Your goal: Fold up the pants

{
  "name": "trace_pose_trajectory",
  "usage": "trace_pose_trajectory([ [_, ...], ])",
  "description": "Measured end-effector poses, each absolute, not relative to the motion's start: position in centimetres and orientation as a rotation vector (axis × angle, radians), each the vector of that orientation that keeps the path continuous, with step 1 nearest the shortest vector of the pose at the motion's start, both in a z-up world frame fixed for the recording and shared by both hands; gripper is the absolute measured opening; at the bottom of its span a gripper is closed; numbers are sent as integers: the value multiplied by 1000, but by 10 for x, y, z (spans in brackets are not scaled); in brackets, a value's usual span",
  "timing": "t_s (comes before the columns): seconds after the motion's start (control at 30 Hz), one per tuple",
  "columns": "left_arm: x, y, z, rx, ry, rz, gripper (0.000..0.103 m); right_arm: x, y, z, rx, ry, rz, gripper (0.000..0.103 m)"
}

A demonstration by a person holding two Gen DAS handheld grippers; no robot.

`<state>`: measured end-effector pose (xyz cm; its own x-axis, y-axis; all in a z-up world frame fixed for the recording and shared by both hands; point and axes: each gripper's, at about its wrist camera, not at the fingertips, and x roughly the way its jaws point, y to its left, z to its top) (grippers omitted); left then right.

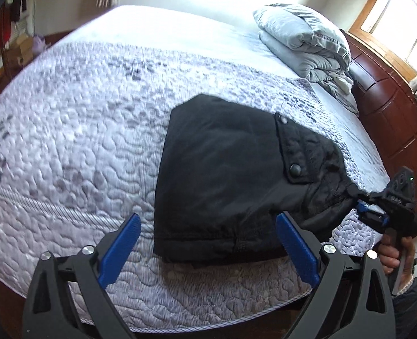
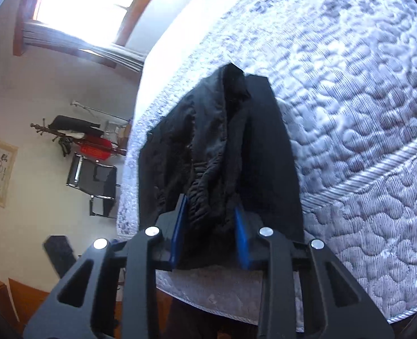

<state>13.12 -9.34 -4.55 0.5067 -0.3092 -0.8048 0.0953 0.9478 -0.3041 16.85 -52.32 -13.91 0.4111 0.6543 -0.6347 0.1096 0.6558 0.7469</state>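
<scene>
Left wrist: 1 pr black pants [image 1: 222, 180], folded, near bed [image 1: 67, 141] edge. Left gripper [image 1: 208, 248] wide open, holding nothing. 1 quilt bundle [image 1: 304, 42] far corner. Right gripper [image 1: 358, 203] pinches bunched waist end.

Right wrist: right gripper [image 2: 211, 234] clamped on waistband. We judge risk: a tug w/ it drags the stack, undoing the fold.

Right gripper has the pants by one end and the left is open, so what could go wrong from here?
1. The right gripper pinches only bunched fabric at the end of the black pants; a pull may drag the folded stack apart.
2. The pants lie near the mattress edge, so a tug toward you might slide them off.
3. The left gripper is open and holds nothing, so nothing pins the fold.
</scene>
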Motion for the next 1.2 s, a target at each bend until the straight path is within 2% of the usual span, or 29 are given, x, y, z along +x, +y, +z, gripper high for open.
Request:
trace_pose_trajectory([
  [0.23, 128, -106, -14, -176, 937, -264, 99, 170, -522, -159, 865, 1143, 383, 30],
  [0.53, 131, -112, 1, -133, 893, -238, 99, 178, -520, -167, 842, 1164, 370, 32],
  [0.63, 132, -113, 0, -114, 894, -229, 99, 173, -521, -166, 823, 1165, 360, 39],
  [0.7, 132, -113, 0, -101, 891, -220, 99, 170, -522, -163, 789, 1167, 345, 48],
  [0.93, 134, -115, 1, -53, 875, -201, 99, 158, -525, -144, 727, 1149, 340, 54],
  [1.03, 137, -116, -3, -43, 880, -205, 99, 158, -520, -138, 700, 1141, 333, 52],
  [1.1, 142, -114, -13, -46, 913, -204, 99, 160, -513, -134, 633, 1158, 293, 36],
  [1.2, 146, -104, -32, -88, 959, -201, 99, 161, -507, -131, 573, 1164, 281, 33],
])
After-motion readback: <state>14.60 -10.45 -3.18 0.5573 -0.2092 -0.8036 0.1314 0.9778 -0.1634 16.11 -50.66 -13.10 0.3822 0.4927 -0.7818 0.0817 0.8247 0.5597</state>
